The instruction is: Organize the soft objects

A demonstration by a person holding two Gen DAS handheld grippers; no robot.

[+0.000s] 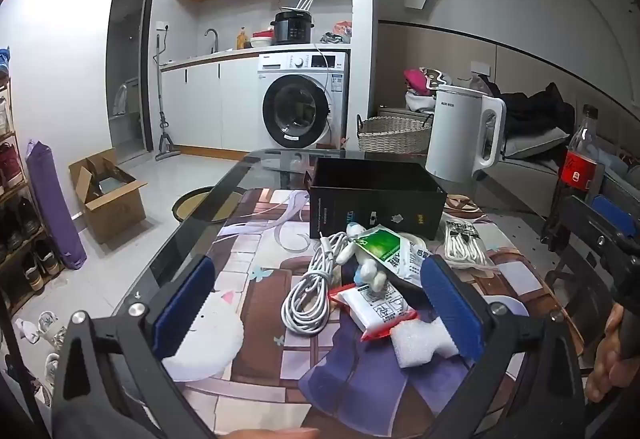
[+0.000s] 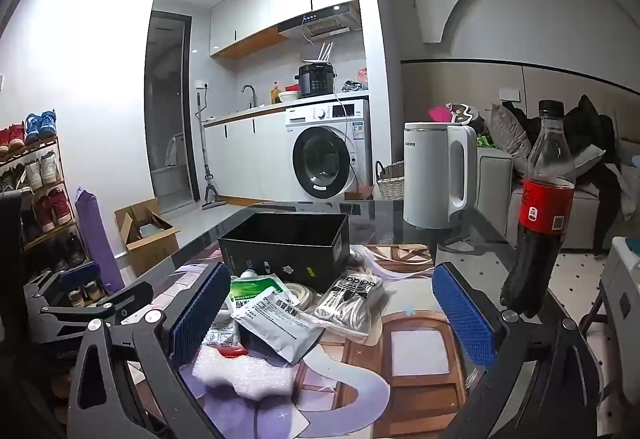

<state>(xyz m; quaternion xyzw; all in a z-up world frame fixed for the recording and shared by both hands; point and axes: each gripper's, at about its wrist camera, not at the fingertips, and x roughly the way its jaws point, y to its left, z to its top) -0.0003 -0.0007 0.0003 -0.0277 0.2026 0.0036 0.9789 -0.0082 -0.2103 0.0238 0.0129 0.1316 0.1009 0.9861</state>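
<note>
From my left wrist, my left gripper (image 1: 320, 299) stands wide open with nothing between its blue pads (image 1: 184, 303). The soft things lie in a loose heap on the glass table (image 1: 224, 195), just near of the open black box (image 1: 376, 199). The coiled white cable (image 1: 310, 295) lies at the left of the heap; it looks light and floppy, so I judge a pinch across the bundled loops holds better than one on a single strand. The red-edged packet (image 1: 376, 309) and the green packet (image 1: 386, 249) look thin and slick, likely to slide, and I would take them across a flat edge. The small white plush toy (image 1: 366, 263) lies between them, partly buried. The white foam piece (image 1: 420, 339) sits nearest, touching my right pad; it should crush easily. The bagged white cord (image 1: 466, 243) lies to the right. The table's left edge runs close past my left finger, with floor beyond, so I have little room to the left.

From my right wrist, my right gripper (image 2: 332, 319) is also open and empty. The grey packet (image 2: 276, 319) rests on top of the heap, and the bagged cord lies right of it, its plastic probably slippery. The box mouth stands open just beyond. To the right, the kettle (image 2: 436, 175) and the cola bottle (image 2: 540, 215) stand upright; the tall bottle looks easy to tip, so I would keep any swing low and to the left of it.
</note>
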